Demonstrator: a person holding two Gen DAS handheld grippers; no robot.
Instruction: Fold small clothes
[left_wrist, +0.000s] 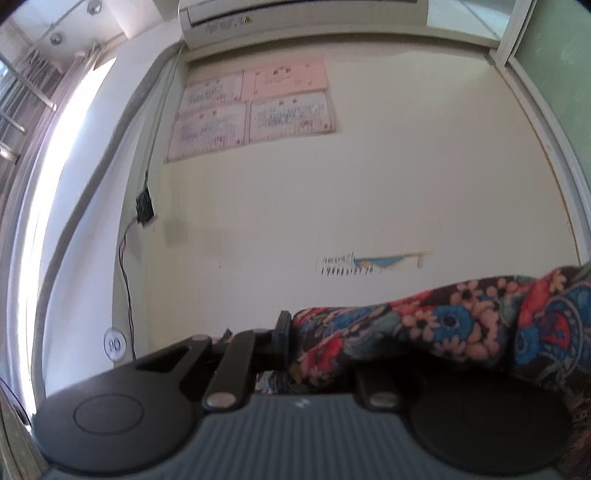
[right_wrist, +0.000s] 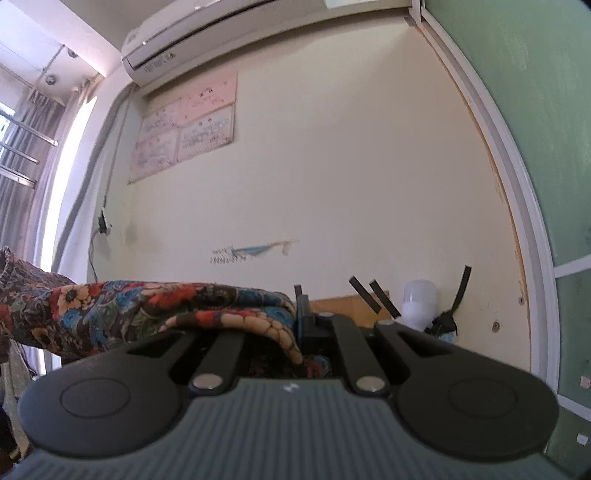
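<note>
Here the floral garment (left_wrist: 424, 325) hangs stretched in the air between both tongs, well above any surface, facing the cream wall (right_wrist: 332, 166). The left tongs (left_wrist: 286, 339) clench its left end; the right tongs (right_wrist: 301, 321) clench its right end. Keeping even tension should lay a straight fold.

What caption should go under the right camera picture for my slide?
The right gripper holds one end of a flowery cloth up in front of a cream wall with an air conditioner.
</note>
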